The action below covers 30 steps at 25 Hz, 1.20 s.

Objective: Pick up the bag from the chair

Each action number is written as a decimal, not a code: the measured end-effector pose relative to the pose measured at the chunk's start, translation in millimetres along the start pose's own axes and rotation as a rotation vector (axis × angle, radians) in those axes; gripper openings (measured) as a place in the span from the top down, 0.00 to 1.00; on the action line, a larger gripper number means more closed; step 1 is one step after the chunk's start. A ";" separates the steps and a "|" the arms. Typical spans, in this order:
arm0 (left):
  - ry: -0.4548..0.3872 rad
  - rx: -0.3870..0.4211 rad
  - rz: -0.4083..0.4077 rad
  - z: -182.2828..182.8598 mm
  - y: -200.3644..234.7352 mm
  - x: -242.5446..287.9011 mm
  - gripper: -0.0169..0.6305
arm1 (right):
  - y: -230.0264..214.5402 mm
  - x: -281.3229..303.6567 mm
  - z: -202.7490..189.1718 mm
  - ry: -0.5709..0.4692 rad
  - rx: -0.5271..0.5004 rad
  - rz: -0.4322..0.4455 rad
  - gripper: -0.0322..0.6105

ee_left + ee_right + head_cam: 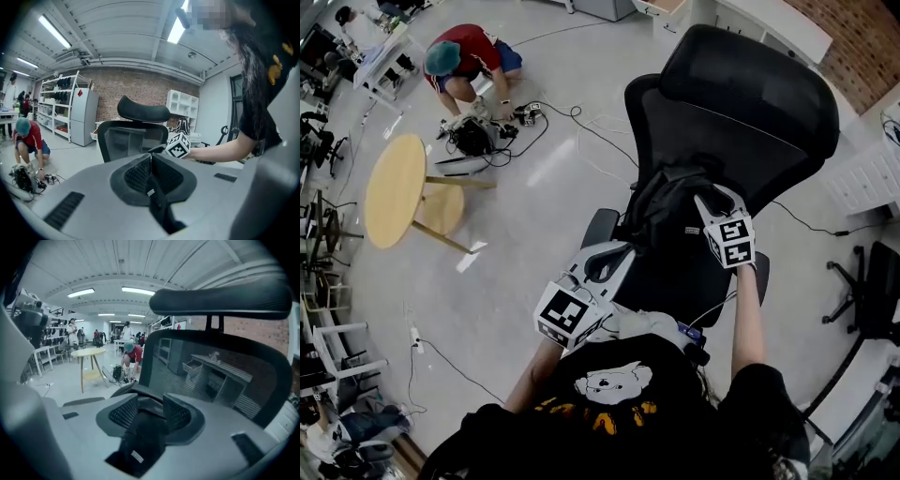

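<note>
Pressed together, the jaws of the left gripper (150, 161) pinch a thin black strap with a small white label (157, 200) that trails from the pads back toward the camera; whether this strap joins the bag is not clear. In the head view this gripper sits at lower centre, just left of the seat of the black mesh office chair (741, 103). Right of it, at the frame's centre, the crumpled black fabric bag (661, 211) rests on the chair, bunched against the lower backrest. Touching the bag's right side is the right gripper (705, 199), held on a bare outstretched forearm (748, 319). In its own view the jaws stand partly apart, clamped on a thick fold of the bag's dark cloth (143, 437), which fills the gap between the ribbed pads and carries a white label low in the frame. The chair's headrest (220, 298) and mesh back fill the right of that view. Farther off, at the head view's left edge, a round pale wooden table (394, 187) stands on the grey floor. Near it, at upper left, a crouching person in a red top and teal cap (464, 61) bends over dark gear and cables (478, 136).
</note>
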<state>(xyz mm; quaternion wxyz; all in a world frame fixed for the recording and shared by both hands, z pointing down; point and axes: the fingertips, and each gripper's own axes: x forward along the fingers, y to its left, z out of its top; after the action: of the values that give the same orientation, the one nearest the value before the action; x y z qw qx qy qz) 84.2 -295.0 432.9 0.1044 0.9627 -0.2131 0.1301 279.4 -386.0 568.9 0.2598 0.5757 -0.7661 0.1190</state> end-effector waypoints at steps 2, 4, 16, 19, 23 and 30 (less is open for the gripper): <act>0.019 -0.005 0.017 1.6 8.3 12.2 0.95 | -14.1 21.9 -14.9 0.045 -0.038 0.025 0.64; 0.033 -0.007 0.021 1.5 15.5 23.6 0.95 | -25.0 42.4 -29.8 0.093 -0.056 0.057 0.58; 0.088 -0.014 -0.023 -3.4 28.2 69.0 0.95 | -19.8 109.1 -102.7 0.368 -0.177 0.324 0.47; 0.095 -0.024 -0.013 -6.2 32.9 69.5 0.95 | -15.2 121.1 -104.5 0.363 -0.156 0.319 0.48; 0.108 -0.027 -0.010 -13.6 33.9 66.5 0.95 | -10.5 121.6 -105.6 0.385 -0.134 0.289 0.53; 0.103 -0.008 -0.034 -9.6 34.8 61.8 0.95 | 7.2 87.1 -100.1 0.362 -0.023 0.209 0.68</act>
<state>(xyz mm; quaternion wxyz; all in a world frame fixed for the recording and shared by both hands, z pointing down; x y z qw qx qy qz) 121.2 -347.0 465.3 0.1211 0.9577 -0.1917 0.1770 281.1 -407.1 700.1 0.3860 0.4591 -0.7638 0.2383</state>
